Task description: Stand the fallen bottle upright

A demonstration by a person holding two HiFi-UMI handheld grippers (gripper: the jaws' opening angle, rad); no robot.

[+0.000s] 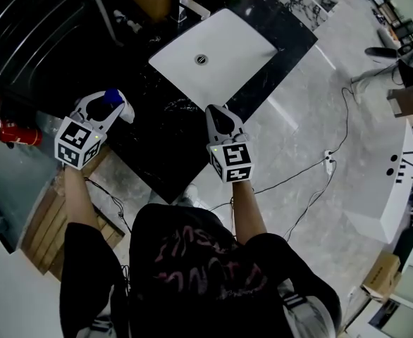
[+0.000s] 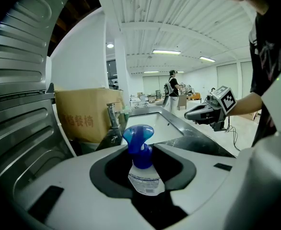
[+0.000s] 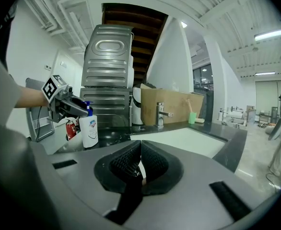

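Left tool (image 2: 143, 152) clamped on the white pump bottle (image 2: 144, 178) — bottle upright over the black worktop (image 1: 150, 146), left of the sink (image 1: 227, 55). Uprighting looks done; setting down and release remain. Right tool (image 3: 139, 164) jaws together, empty. Bottle's base hidden — can't confirm it's seated.

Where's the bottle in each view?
Head view: bottle at left, in the left claw.
Left gripper view: bottle low centre, between the pads.
Right gripper view: bottle left of centre, upright.
Shared landmark: the white sink shows in all three.
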